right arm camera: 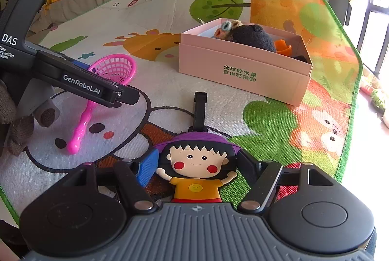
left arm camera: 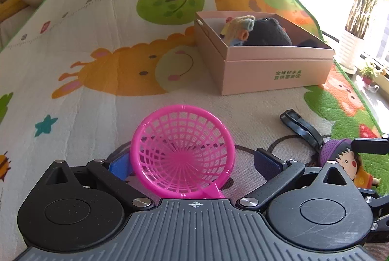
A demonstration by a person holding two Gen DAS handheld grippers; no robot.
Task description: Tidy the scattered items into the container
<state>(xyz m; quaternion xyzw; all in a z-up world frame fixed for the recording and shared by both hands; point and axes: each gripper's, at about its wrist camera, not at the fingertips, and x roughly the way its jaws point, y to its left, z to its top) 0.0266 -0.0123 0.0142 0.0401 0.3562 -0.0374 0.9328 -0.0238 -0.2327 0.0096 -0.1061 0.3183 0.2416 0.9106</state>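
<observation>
Pickup is judged to be the step in hand, with two scattered items framed by two grippers at once. At the bottom centre of the right wrist view, the right gripper [right arm camera: 194, 168] is seen set around a flat cartoon-girl tag [right arm camera: 197, 163] lying on the play mat [right arm camera: 267, 120]; its blue pad [right arm camera: 147, 169] is close beside the figure on the left and the dark finger on the right, but whether the pads already press cannot be told, so the grip is taken as not yet made. At the bottom centre of the left wrist view, the left gripper [left arm camera: 192, 163] stands open around the pink toy net [left arm camera: 182, 151], its pads well clear of the hoop on the right. The next move is judged to call for a full closing on each item, then a lift high enough to clear the wall of the pink cardboard box [right arm camera: 243, 66]. Between the tag and the box, a black strap [right arm camera: 199, 110] lies stretched toward the upper part of the frame and may drag. Open mat is left between both items and the box, at centre right. Inside the box a dark plush toy [right arm camera: 252, 38] and smaller things are already piled, so free room is seen mainly at its near corner. Beyond, at upper right, the green edge of the mat is met.
</observation>
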